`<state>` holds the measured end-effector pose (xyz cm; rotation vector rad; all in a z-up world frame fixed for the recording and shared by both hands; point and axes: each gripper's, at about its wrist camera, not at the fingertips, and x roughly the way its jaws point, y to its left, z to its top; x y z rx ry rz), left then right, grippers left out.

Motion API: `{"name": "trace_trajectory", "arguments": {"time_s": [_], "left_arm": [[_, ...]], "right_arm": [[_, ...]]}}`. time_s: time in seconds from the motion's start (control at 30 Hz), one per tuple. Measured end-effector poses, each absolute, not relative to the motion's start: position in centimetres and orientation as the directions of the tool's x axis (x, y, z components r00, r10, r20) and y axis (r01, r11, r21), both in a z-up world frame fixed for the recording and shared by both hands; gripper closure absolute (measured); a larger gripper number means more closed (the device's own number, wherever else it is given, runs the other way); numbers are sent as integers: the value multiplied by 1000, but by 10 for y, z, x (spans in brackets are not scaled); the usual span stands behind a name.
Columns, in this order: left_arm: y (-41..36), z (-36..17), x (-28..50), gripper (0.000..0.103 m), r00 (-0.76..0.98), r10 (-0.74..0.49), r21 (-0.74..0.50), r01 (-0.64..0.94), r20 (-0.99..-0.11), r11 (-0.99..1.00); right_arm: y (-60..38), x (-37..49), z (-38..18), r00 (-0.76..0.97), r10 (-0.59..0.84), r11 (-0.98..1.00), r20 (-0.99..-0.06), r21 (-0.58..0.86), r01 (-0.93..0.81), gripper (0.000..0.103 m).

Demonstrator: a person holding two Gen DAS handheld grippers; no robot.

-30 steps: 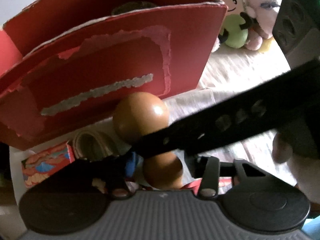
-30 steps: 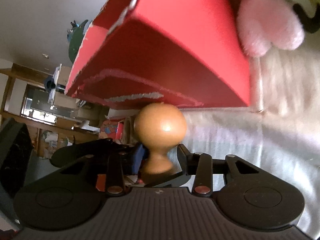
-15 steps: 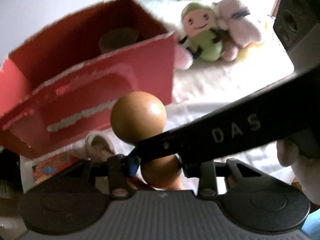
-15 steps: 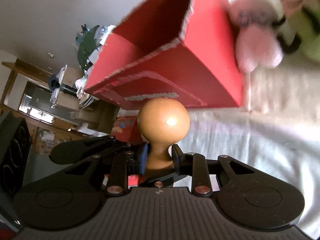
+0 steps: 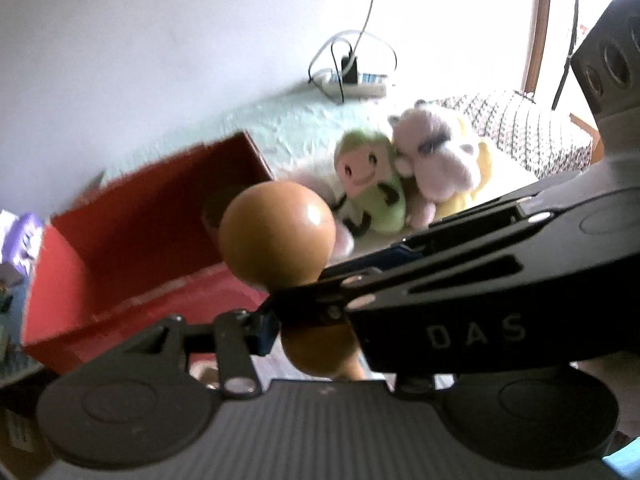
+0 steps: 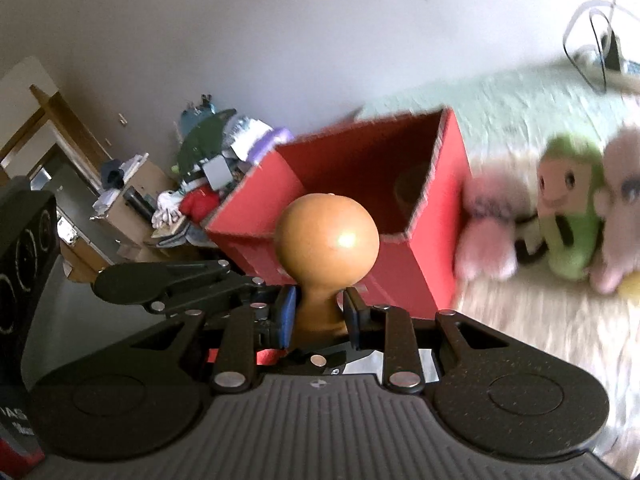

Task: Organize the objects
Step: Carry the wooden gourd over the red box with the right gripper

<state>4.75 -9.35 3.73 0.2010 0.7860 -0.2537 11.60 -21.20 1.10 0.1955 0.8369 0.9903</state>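
Wooden knob-shaped piece point(image 6: 326, 248) clamped at its neck by right gripper point(image 6: 318, 312), jaws closed on it. Left gripper point(image 5: 304, 336) also at the neck; grip state unclear. Over the last second the piece rose from below the red box point(image 6: 400, 208) rim to above its open top. Drop-in likely next.

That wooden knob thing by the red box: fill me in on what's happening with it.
A person is working with two handheld grippers. The right gripper is clamped on the narrow neck of the wooden knob, round head up, in front of the open red cardboard box. The left gripper is at the same knob, lower down, but its right side is hidden, so its grip is unclear. The knob is not in the box yet. Plush toys sit right of the box.
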Motion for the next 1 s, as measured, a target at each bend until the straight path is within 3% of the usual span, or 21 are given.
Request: {"name": "trace_trajectory", "arguments": {"time_s": [0.33,0.73,1.0], "left_arm": [[-45,81,88,66,735,-152,148,327,-661,933],[30,83,170,66,630,-254,40,414,-734,910],[46,48,216,67,485,-324,-90,446,-812,891]], "right_arm": [[-166,148,49,287,820,538,-495,496,-682,74],[-72,206,48,257,713,647,-652,470,-601,74],[-44,244,15,168,588,735,-791,436,-519,74]]}}
